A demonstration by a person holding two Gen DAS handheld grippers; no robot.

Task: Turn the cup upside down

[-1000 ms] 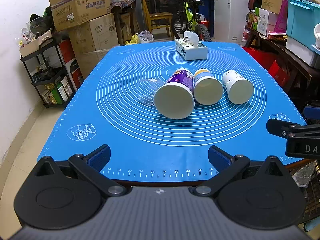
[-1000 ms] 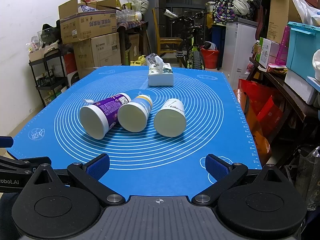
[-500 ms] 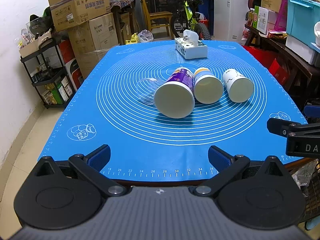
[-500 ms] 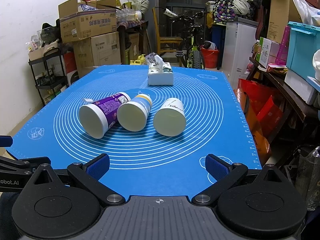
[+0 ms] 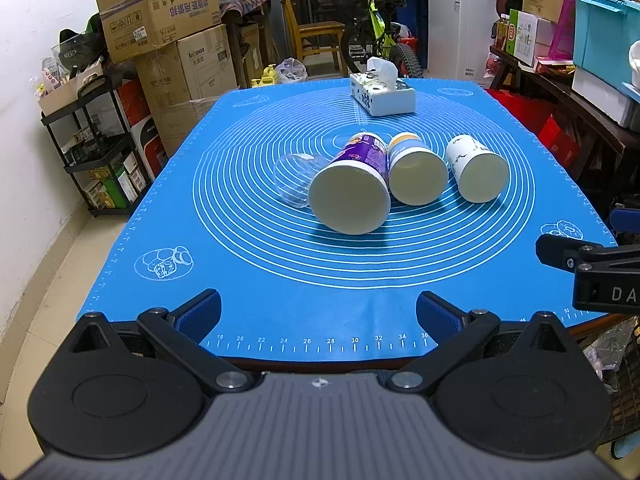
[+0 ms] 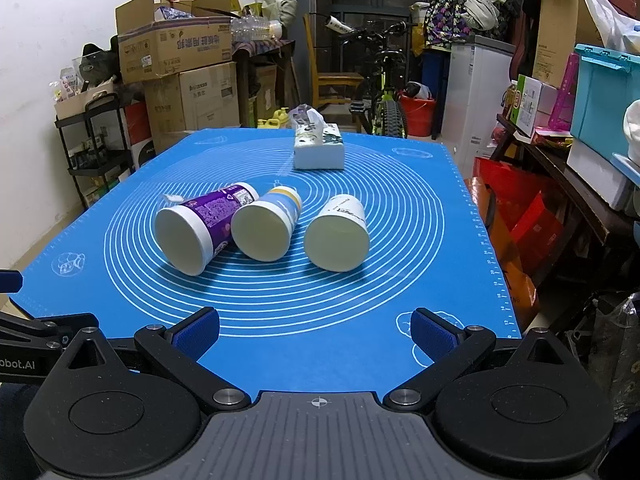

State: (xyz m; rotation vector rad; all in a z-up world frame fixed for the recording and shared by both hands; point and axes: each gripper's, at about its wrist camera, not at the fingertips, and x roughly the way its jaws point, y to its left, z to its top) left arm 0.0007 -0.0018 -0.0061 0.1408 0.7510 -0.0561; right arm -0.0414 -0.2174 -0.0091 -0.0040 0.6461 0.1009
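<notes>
Three paper cups lie on their sides on the blue mat (image 5: 280,288), mouths toward me: a purple cup (image 5: 352,192) (image 6: 200,232), a blue-and-yellow cup (image 5: 416,174) (image 6: 266,228) and a white cup (image 5: 478,170) (image 6: 338,234). A clear plastic cup (image 5: 294,182) lies left of the purple one. My left gripper (image 5: 319,312) is open and empty at the mat's near edge. My right gripper (image 6: 316,334) is open and empty, also at the near edge, short of the cups.
A tissue box (image 5: 382,96) (image 6: 319,148) stands at the far side of the mat. Cardboard boxes (image 5: 168,36) and a black shelf (image 5: 100,148) stand left of the table. A bicycle (image 6: 380,92) and storage bins (image 6: 604,96) crowd the back and right.
</notes>
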